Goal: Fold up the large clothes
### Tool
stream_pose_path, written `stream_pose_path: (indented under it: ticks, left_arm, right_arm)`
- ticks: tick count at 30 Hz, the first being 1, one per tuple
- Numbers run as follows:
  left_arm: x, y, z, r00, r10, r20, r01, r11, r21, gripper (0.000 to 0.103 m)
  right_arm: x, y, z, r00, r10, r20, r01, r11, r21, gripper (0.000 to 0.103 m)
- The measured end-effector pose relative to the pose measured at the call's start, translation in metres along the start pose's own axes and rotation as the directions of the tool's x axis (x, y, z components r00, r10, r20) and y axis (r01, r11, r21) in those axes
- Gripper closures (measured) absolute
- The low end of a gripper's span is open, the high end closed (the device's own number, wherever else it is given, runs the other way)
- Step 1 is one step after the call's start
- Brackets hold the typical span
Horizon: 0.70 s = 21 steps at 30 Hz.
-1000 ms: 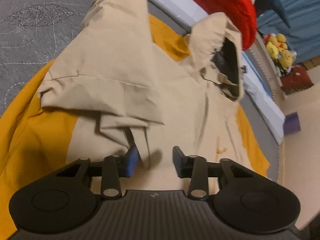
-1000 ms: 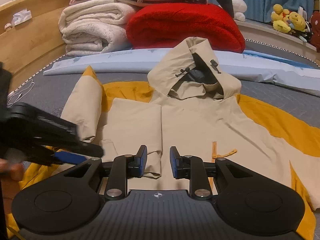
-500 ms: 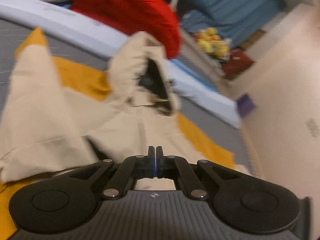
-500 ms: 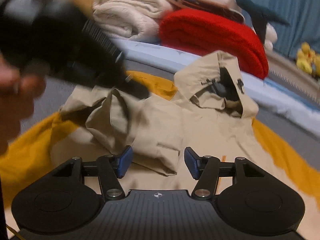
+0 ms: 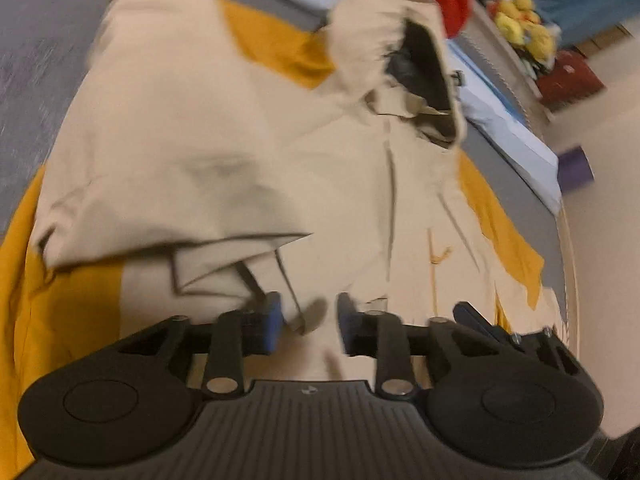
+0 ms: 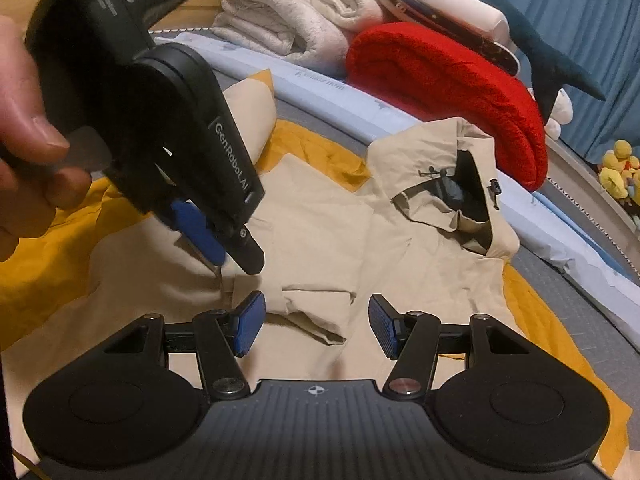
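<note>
The beige hooded jacket [image 6: 400, 264] lay face up on a yellow cloth [image 6: 48, 264] spread over the grey bed [image 5: 36, 60], hood toward the headboard. Half a second earlier the left gripper [image 5: 308, 322] had been pinched fully together while the sleeve [image 5: 168, 184] hung bunched from it; by this moment the sleeve had been laid across the chest of the jacket, its cuff end resting just in front of the gripper. The left jaws were opening, with only a thin drawcord or cuff strap between the blue pads and nothing clamped. That suggested the first sleeve fold was released and done, though its edge still looked rumpled and might need smoothing.

The right gripper [image 6: 316, 326] stood apart and empty, wider than a second before, hovering just above the folded cuff [image 6: 316, 316] at the jacket's middle. The other sleeve ran off to the right of both views and was not yet folded in.

Around the work, a red blanket [image 6: 444, 88], folded white bedding [image 6: 296, 20] and a pale blue sheet [image 6: 320, 80] were stacked behind the hood, well clear of it. Yellow plush toys [image 5: 524, 28] sat on a ledge beyond. The two grippers were crowded close together over the same patch of cloth, and the person's hand [image 6: 24, 136] filled the left of the right view.
</note>
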State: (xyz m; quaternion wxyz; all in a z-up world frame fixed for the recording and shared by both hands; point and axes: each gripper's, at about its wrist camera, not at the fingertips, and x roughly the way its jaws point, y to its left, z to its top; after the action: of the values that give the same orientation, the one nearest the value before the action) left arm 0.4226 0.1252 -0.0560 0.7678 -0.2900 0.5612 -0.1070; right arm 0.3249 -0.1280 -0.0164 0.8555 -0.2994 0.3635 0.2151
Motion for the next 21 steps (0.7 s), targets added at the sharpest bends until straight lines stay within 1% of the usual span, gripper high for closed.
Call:
stream_pose_path:
  ticks: [3, 4, 5, 6, 7, 8, 9, 10, 11, 13, 14, 16, 19, 21]
  left_arm:
    - [0.006, 0.004, 0.000, 1.000, 0.009, 0.001, -0.009, 1.000, -0.019, 0.067]
    - [0.009, 0.004, 0.001, 1.000, 0.011, 0.008, -0.011, 1.000, -0.021, 0.069]
    - [0.011, 0.004, 0.000, 1.000, 0.012, 0.014, -0.011, 1.000, -0.022, 0.083]
    - [0.009, 0.004, -0.001, 1.000, 0.016, 0.026, -0.015, 1.000, -0.023, 0.103]
    - [0.007, 0.004, 0.001, 0.999, 0.013, 0.052, -0.012, 1.000, -0.019, 0.103]
    - [-0.002, 0.003, 0.000, 0.997, -0.007, 0.079, 0.007, 1.000, 0.005, 0.103]
    - [-0.007, -0.003, 0.002, 0.993, -0.039, 0.108, 0.035, 0.999, 0.040, 0.103]
    - [-0.016, -0.013, 0.004, 0.986, -0.089, 0.141, 0.077, 0.993, 0.088, 0.103]
    - [-0.025, -0.022, 0.004, 0.975, -0.142, 0.169, 0.119, 0.983, 0.136, 0.103]
    - [-0.038, -0.039, 0.003, 0.950, -0.248, 0.191, 0.201, 0.950, 0.238, 0.103]
    - [-0.043, -0.044, 0.002, 0.938, -0.289, 0.193, 0.231, 0.933, 0.275, 0.103]
    - [-0.045, -0.054, -0.001, 0.919, -0.352, 0.175, 0.280, 0.899, 0.337, 0.103]
    - [-0.044, -0.066, -0.008, 0.906, -0.398, 0.144, 0.311, 0.857, 0.411, 0.103]
    - [-0.043, -0.072, -0.013, 0.899, -0.420, 0.126, 0.327, 0.832, 0.448, 0.103]
  right_arm:
    - [0.002, 0.001, 0.000, 1.000, 0.005, -0.004, -0.005, 1.000, -0.001, 0.044]
    - [0.002, 0.001, 0.000, 1.000, 0.008, -0.004, -0.008, 1.000, 0.001, 0.044]
    - [0.003, 0.001, -0.001, 1.000, 0.009, -0.004, -0.009, 1.000, 0.001, 0.044]
    - [0.003, 0.002, -0.001, 1.000, 0.009, -0.004, -0.009, 1.000, 0.000, 0.044]
    - [0.003, 0.002, -0.001, 1.000, 0.010, -0.003, -0.010, 1.000, -0.002, 0.044]
    - [0.004, 0.003, -0.001, 1.000, 0.010, -0.003, -0.010, 1.000, -0.005, 0.044]
    - [0.004, 0.003, -0.001, 1.000, 0.008, -0.001, -0.008, 1.000, -0.009, 0.044]
    - [0.004, 0.003, -0.001, 1.000, 0.004, 0.001, -0.004, 1.000, -0.015, 0.044]
    - [0.004, 0.004, -0.001, 1.000, 0.001, 0.005, -0.001, 1.000, -0.022, 0.044]
    - [0.003, 0.004, -0.001, 1.000, -0.009, 0.014, 0.010, 0.999, -0.037, 0.044]
    - [0.003, 0.005, -0.001, 1.000, -0.014, 0.017, 0.015, 0.999, -0.043, 0.044]
    - [0.003, 0.004, -0.001, 0.999, -0.031, 0.018, 0.032, 0.998, -0.051, 0.043]
    - [0.004, 0.000, 0.000, 0.997, -0.069, 0.024, 0.069, 0.997, -0.037, 0.044]
    - [0.003, -0.003, 0.002, 0.996, -0.082, 0.041, 0.083, 0.996, -0.012, 0.046]
